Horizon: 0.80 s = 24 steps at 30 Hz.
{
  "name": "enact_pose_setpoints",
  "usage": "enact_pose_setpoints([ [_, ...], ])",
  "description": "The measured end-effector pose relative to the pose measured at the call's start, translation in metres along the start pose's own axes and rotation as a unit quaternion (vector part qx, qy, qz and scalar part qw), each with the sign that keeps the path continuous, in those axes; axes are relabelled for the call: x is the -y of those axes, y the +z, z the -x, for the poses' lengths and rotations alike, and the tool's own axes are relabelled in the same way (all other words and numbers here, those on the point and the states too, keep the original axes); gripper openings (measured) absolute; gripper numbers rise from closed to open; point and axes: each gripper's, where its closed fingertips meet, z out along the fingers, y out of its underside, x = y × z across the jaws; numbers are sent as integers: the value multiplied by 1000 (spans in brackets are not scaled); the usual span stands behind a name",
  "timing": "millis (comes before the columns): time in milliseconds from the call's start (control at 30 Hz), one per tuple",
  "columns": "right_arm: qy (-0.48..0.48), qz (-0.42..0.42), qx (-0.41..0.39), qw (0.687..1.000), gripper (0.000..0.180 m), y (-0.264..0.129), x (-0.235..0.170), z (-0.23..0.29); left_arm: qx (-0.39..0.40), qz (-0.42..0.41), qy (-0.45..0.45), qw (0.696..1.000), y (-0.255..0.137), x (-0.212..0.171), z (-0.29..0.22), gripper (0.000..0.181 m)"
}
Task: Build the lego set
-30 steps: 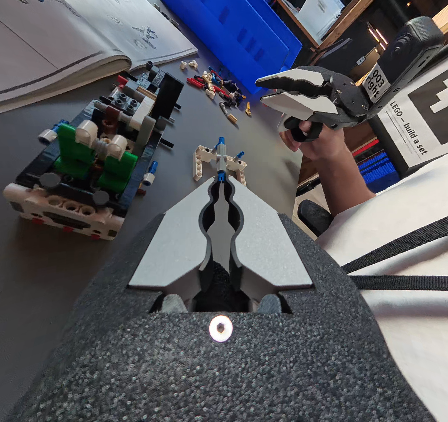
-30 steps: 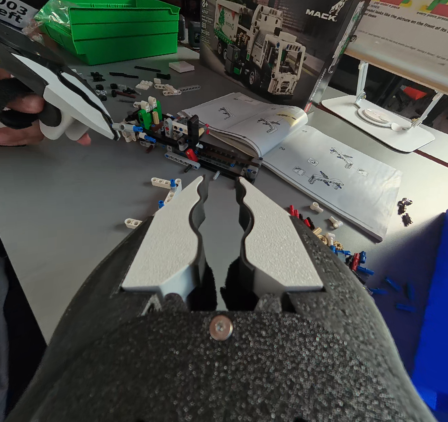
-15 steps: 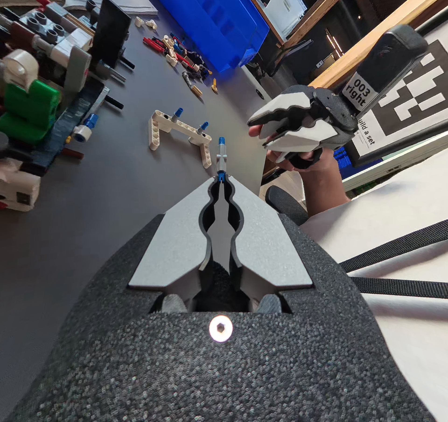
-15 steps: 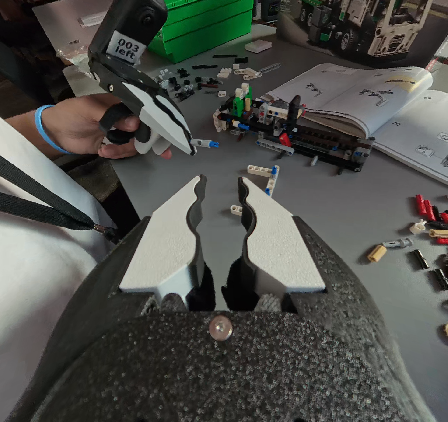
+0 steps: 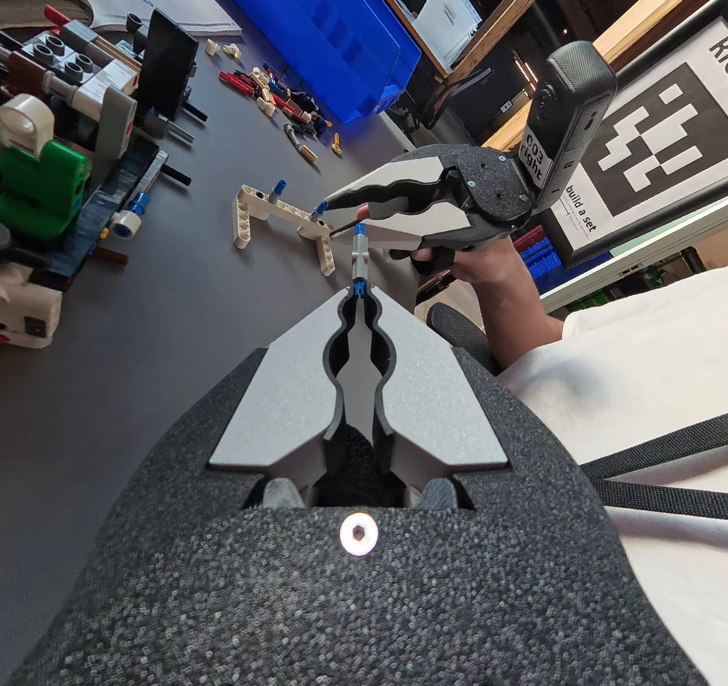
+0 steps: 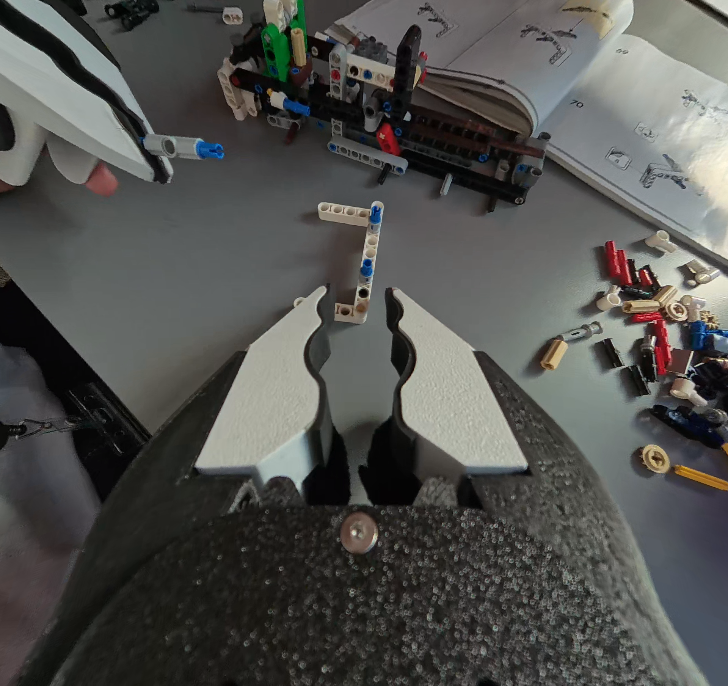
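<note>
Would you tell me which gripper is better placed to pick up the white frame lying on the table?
The right gripper. Its jaws are open and empty, straddling the near end of the white frame. The left gripper is shut on a grey pin and held off to the side.

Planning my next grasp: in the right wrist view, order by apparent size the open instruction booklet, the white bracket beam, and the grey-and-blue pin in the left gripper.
1. Open instruction booklet, clearly largest.
2. White bracket beam.
3. Grey-and-blue pin in the left gripper, smallest, though it is raised nearer the camera.
</note>
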Motion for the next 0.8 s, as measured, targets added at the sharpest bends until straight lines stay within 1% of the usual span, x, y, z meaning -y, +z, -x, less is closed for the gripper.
enact_pose_setpoints([
  [100,10,27,-2,1000,21,9,-7,0,2,-1,-1,1000,0,0,1,0],
  [167,2,44,-19,999,14,13,-11,-4,5,-1,-1,1000,0,0,1,0],
  [200,-9,47,-29,998,8,13,-12,-6,5,0,-1,1000,0,0,1,0],
  [300,-72,26,-53,996,7,10,-3,-7,8,-1,-2,1000,0,0,3,0],
  [367,-150,1,-94,984,7,3,9,-10,10,-3,-4,1000,0,1,3,0],
  [433,-230,-10,-174,957,6,-6,20,-22,11,-4,-5,1000,-1,1,4,0],
  [467,-273,-15,-199,941,6,-8,23,-23,10,-4,-6,1000,-1,1,4,0],
  [533,-353,-7,-252,901,6,-12,26,-26,9,-6,-6,1000,-1,2,4,0],
  [700,-474,24,-284,833,6,-6,20,-21,11,-6,-8,1000,-1,2,5,0],
  [767,-502,18,-289,815,7,-6,22,-18,10,-7,-7,1000,-1,2,4,0],
  [800,-507,20,-290,811,7,-6,21,-18,10,-7,-7,1000,-1,2,4,0],
])
